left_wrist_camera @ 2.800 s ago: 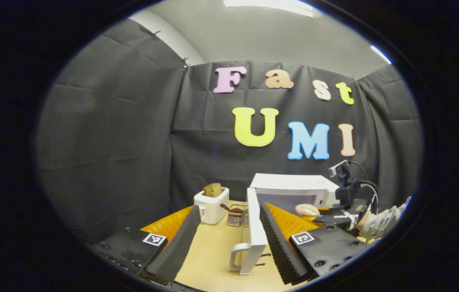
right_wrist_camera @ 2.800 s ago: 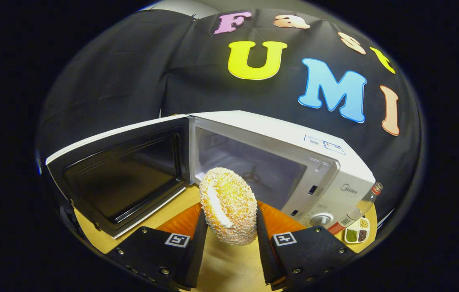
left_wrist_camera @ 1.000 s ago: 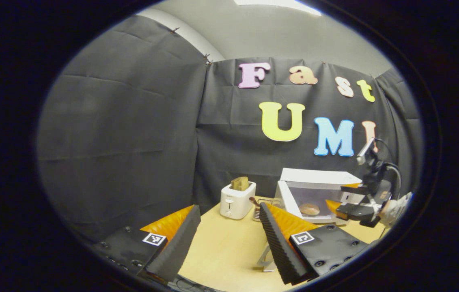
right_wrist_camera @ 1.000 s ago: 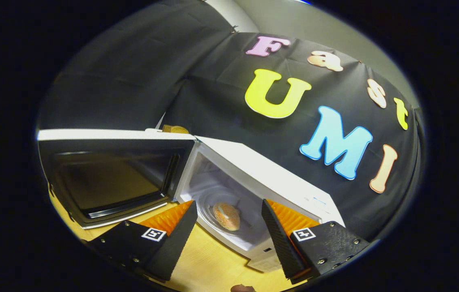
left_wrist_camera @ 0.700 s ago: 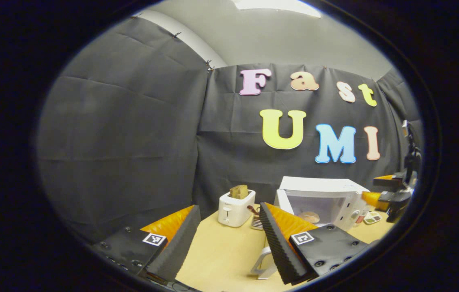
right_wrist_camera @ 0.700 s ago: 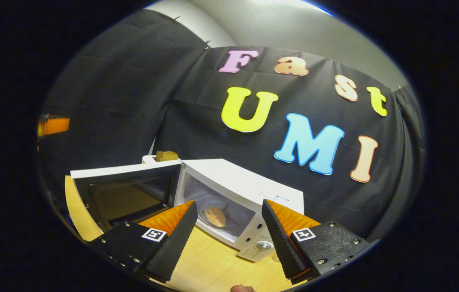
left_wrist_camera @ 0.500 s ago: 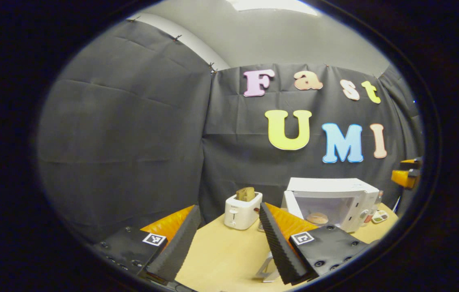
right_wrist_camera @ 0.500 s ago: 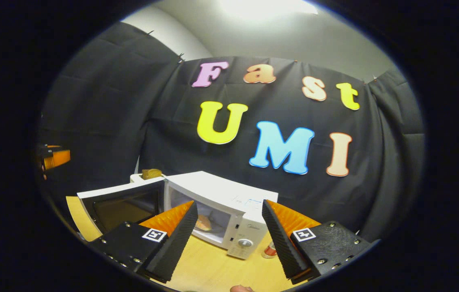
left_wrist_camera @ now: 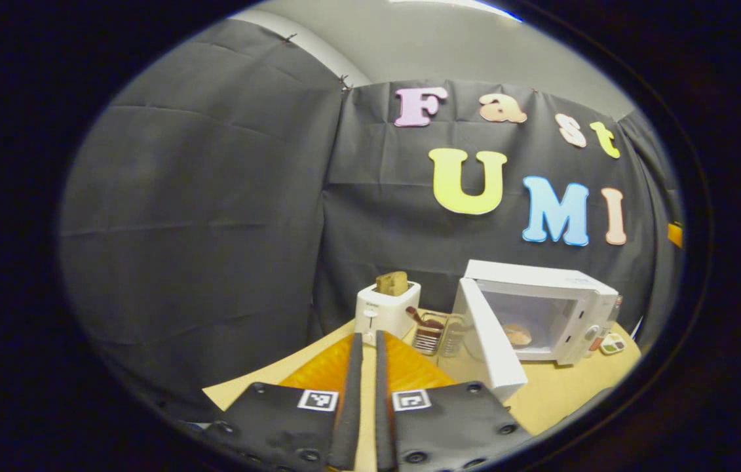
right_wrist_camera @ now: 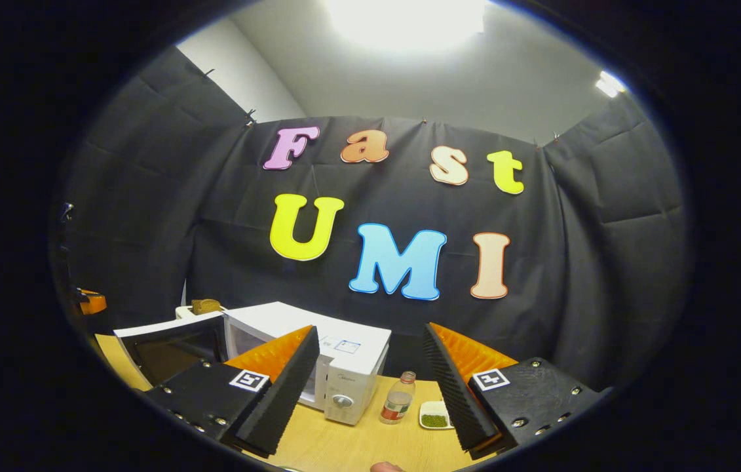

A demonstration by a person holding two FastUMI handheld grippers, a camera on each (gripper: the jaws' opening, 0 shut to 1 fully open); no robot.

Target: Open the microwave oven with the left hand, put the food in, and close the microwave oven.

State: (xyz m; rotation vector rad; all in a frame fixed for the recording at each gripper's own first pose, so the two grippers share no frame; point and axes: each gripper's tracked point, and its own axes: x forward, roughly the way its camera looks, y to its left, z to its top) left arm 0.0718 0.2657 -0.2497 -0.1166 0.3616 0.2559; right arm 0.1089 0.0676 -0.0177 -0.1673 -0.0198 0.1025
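Door (left_wrist_camera: 491, 341) ajar, food (left_wrist_camera: 517, 335) inside; light, stiff, swings freely—push outer face. Left tongs (left_wrist_camera: 365, 393) pressed together, empty; right tongs (right_wrist_camera: 367, 387) spread.

I've closed my left gripper (left_wrist_camera: 365, 367) since half a second ago; its fingers sit nearly together with nothing between them. My right gripper (right_wrist_camera: 367, 380), which carried the sesame bun 2.8 s ago, is spread and pulled well back. The bun (left_wrist_camera: 517, 335) now lies inside the microwave (left_wrist_camera: 544, 308) at about 3 o'clock, door (left_wrist_camera: 489, 341) partly swung.
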